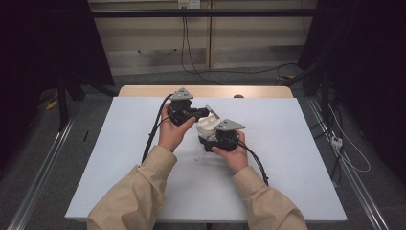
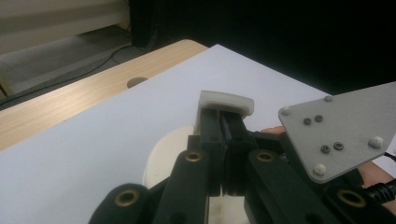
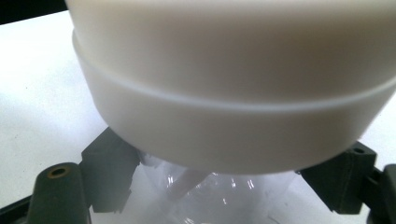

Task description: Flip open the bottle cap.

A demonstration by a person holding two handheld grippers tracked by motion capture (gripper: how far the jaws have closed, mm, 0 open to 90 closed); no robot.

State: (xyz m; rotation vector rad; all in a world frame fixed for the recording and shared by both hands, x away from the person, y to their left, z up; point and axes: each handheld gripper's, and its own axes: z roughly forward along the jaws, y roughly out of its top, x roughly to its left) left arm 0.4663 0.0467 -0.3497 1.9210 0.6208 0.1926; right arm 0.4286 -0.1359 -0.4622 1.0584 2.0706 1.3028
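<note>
A white round container point(image 1: 208, 125) is held just above the middle of the table between both grippers. My right gripper point(image 1: 210, 139) grips it from the near side. In the right gripper view the container's wide banded body point(image 3: 233, 84) sits between the two jaws, which press on its sides, with clear plastic point(image 3: 215, 191) under it. My left gripper point(image 1: 194, 114) comes in from the far left. Its jaws are closed on a small white flap point(image 2: 226, 100) that sticks up beside the container's round body point(image 2: 166, 158).
A white sheet point(image 1: 119, 158) covers most of the wooden table point(image 1: 143, 90), which has a small hole point(image 1: 238, 96) near its far edge. Cables trail from both grippers toward the person. The right gripper's grey plate point(image 2: 336, 130) lies close to the left jaws.
</note>
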